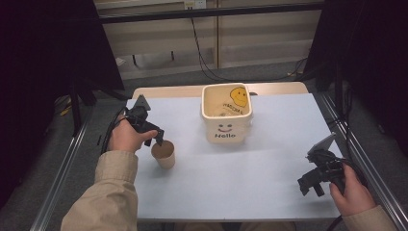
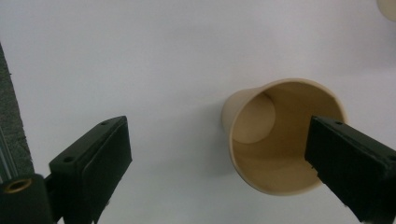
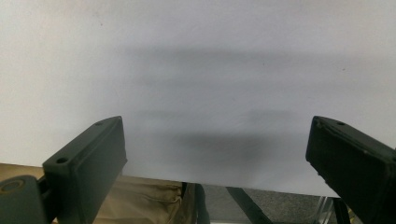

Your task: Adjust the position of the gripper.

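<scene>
A tan paper cup (image 1: pixel 164 154) stands upright on the white sheet at the left of the table. My left gripper (image 1: pixel 156 138) hangs just above its rim, pointing down. In the left gripper view the cup (image 2: pixel 280 140) is empty and sits under the right jaw, while the left jaw is far from it; the left gripper (image 2: pixel 219 158) is open and holds nothing. Near the front right corner my right gripper (image 1: pixel 311 185) is open over bare sheet. In the right gripper view the right gripper (image 3: pixel 217 158) has nothing between its jaws.
A cream square bucket (image 1: pixel 226 126) with a smiley and the word "Hello" stands at the middle back of the white sheet (image 1: pixel 269 159). Metal rails run along both table sides. The sheet's front edge (image 3: pixel 233 184) lies just below the right jaws.
</scene>
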A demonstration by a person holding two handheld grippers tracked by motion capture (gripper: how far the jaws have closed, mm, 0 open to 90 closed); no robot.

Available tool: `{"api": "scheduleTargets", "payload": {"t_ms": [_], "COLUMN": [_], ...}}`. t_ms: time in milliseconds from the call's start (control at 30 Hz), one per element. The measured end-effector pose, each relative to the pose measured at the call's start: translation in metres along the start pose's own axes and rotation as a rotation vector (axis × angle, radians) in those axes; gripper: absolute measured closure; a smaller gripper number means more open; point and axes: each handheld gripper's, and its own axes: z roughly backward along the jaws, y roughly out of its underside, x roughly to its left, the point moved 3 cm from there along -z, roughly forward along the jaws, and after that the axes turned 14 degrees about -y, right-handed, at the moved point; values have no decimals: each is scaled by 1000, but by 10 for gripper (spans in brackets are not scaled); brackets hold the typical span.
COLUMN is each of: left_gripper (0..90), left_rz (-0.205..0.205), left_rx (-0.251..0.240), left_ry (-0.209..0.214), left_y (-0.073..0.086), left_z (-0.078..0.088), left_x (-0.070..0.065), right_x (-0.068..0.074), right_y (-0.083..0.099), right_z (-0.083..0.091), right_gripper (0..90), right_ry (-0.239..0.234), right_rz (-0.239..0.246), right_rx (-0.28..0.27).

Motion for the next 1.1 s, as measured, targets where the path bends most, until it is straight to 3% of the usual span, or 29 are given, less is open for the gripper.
{"api": "scheduleTargets", "payload": {"t_ms": [367,900,967,1100], "left_gripper": [62,62,62,62], "left_rz": [-9,-18,-9,-10], "left_rx": [28,29,24,12], "left_ry": [18,16,26,20], "left_y": [-5,-7,-8,-8], "left_z": [29,46,49,60], "left_x": [-7,-17,-19,-20], "right_x": [1,3,1,1], "right_y": [1,1,1,1], "right_z": [0,3,3,3], "right_gripper": [51,50,50,51], "right_ry": [-4,-9,0,-1], "right_rz": [-3,-21,8,16], "right_rx": [-7,-14,-11,-22]}}
